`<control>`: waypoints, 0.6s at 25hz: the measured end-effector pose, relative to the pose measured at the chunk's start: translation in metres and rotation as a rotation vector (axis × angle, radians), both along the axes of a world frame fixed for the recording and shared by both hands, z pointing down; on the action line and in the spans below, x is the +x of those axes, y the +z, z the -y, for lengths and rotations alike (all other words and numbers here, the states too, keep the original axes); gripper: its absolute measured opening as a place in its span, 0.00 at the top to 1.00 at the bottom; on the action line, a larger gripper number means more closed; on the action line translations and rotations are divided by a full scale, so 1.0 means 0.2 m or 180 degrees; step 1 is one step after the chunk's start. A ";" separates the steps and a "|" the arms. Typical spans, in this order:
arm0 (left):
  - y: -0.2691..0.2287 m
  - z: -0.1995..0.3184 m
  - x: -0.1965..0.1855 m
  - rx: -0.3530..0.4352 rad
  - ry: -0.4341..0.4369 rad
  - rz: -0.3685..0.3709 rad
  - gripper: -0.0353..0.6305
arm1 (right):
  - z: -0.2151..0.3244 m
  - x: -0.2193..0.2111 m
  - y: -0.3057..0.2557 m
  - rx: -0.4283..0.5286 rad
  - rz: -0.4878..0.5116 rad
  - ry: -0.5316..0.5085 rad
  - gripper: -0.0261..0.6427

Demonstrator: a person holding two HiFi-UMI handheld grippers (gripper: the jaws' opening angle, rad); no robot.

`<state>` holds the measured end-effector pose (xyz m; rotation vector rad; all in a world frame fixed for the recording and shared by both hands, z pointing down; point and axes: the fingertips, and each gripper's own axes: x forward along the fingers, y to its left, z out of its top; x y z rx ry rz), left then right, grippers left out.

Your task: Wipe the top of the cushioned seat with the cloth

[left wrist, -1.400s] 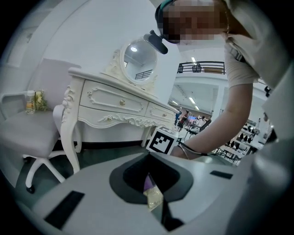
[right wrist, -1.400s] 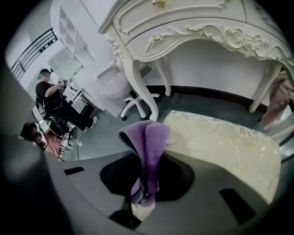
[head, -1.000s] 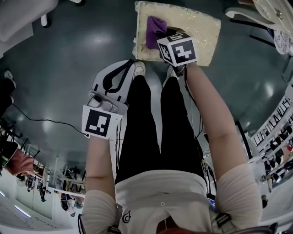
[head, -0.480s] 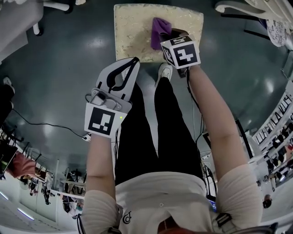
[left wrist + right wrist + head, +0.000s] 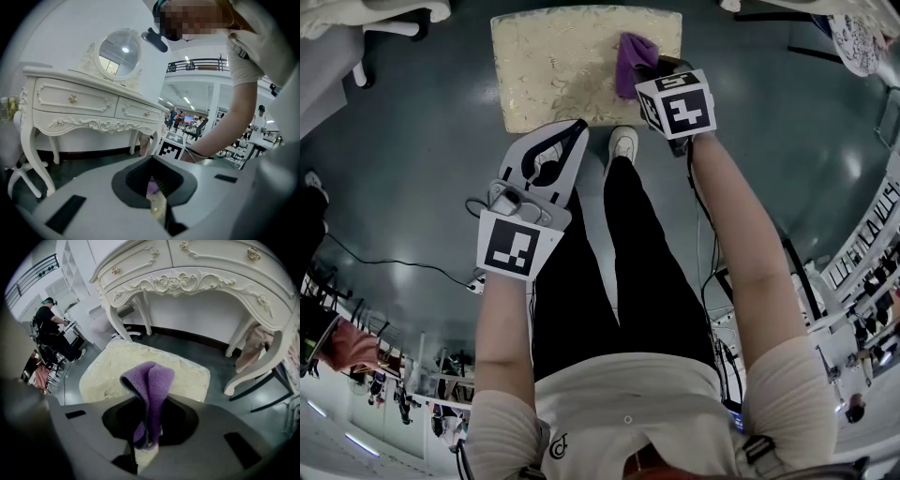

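Note:
The cream cushioned seat (image 5: 562, 66) stands on the dark floor in front of my feet; the right gripper view shows its patterned top (image 5: 108, 369) below me. My right gripper (image 5: 654, 73) is shut on the purple cloth (image 5: 634, 58), which rests on the right part of the seat top. In its own view the cloth (image 5: 151, 380) bulges up folded between the jaws of the right gripper (image 5: 149, 430). My left gripper (image 5: 567, 133) hangs beside my left leg, short of the seat's near edge, shut and empty. Its own view shows the left gripper (image 5: 157, 187) aimed level across the room.
A white carved dressing table (image 5: 197, 277) stands just behind the seat, with its oval mirror (image 5: 119, 54) above. A pink garment (image 5: 253, 350) hangs by the table's right leg. My shoe (image 5: 623, 145) is at the seat's near edge. A cable (image 5: 394, 248) crosses the floor at left.
My right gripper has dragged the purple cloth across the seat top from its left part to its right part. The left gripper has stayed beside my leg.

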<state>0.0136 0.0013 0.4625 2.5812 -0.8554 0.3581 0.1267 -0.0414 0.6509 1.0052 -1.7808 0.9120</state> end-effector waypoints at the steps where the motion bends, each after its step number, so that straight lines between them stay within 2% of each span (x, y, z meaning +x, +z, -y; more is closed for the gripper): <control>1: 0.00 0.00 0.03 -0.0001 0.0007 0.0001 0.93 | 0.00 0.03 0.00 0.0000 -0.0001 0.0012 0.84; 8: 0.01 -0.01 0.21 0.0010 0.0010 -0.0054 0.93 | -0.03 0.22 0.01 0.0028 -0.0050 0.0017 0.84; 15: 0.04 -0.06 0.33 -0.0037 0.0017 -0.0091 0.93 | -0.05 0.41 0.02 0.0033 -0.0245 0.0017 0.84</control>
